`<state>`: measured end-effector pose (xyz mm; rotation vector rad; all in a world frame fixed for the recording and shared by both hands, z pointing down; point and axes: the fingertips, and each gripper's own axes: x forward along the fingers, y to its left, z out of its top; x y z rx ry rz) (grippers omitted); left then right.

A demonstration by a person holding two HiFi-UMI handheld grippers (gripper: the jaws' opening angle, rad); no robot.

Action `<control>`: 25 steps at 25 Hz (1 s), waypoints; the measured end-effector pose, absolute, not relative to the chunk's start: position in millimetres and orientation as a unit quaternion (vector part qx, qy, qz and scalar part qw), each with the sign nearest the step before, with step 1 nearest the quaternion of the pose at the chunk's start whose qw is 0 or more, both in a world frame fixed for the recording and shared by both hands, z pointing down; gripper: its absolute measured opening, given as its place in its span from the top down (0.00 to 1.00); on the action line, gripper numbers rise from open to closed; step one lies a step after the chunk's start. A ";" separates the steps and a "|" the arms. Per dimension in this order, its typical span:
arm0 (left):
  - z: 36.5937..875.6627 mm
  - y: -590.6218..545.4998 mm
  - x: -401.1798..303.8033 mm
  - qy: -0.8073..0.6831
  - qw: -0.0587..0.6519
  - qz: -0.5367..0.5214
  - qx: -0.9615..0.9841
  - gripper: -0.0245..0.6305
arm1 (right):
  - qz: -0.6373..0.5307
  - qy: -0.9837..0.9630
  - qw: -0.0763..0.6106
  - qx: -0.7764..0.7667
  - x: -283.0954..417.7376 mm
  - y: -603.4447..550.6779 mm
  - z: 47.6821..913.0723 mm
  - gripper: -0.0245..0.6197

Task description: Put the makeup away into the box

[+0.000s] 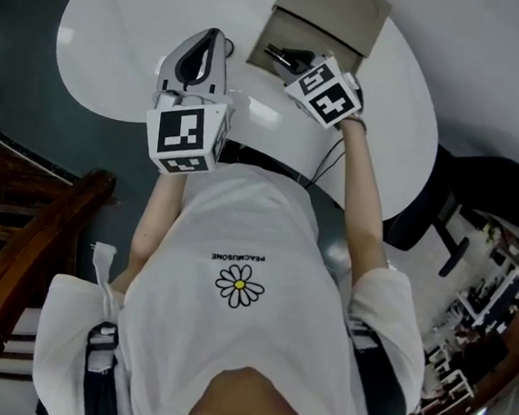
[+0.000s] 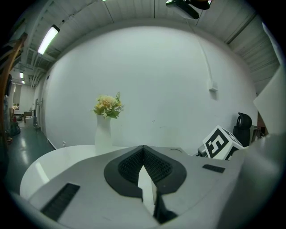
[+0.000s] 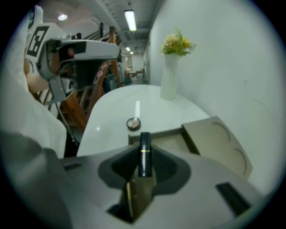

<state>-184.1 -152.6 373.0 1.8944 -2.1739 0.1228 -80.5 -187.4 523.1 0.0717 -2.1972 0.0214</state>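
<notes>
In the right gripper view my right gripper (image 3: 143,162) is shut on a dark lipstick tube (image 3: 144,142) with a thin gold band; the tube sticks out past the jaw tips. It hangs over the near edge of the open beige box (image 3: 176,142), whose lid (image 3: 219,145) lies folded back to the right. A small round compact (image 3: 133,123) rests on the white table just beyond the box. In the head view the right gripper (image 1: 296,64) reaches over the box (image 1: 328,22). My left gripper (image 1: 197,64) floats to its left, shut and empty, jaws meeting at the tips (image 2: 143,150).
A white vase with flowers (image 3: 171,71) stands at the far side of the oval white table (image 1: 122,25). Wooden stairs (image 1: 10,242) lie to the left of the person, a dark chair (image 1: 451,211) to the right.
</notes>
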 end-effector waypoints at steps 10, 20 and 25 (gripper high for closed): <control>383.7 -133.9 -205.1 -0.768 0.140 0.055 0.623 0.93 | -0.008 -0.862 0.505 -0.043 -85.9 -192.6 559.0 0.79; 386.2 -127.5 -213.1 -0.773 0.147 0.052 0.615 0.93 | -0.003 -0.853 0.518 -0.062 -88.6 -191.2 575.0 0.79; 387.2 -127.3 -211.8 -0.772 0.147 0.053 0.617 0.93 | 0.012 -0.843 0.533 -0.071 -83.5 -188.6 581.6 0.79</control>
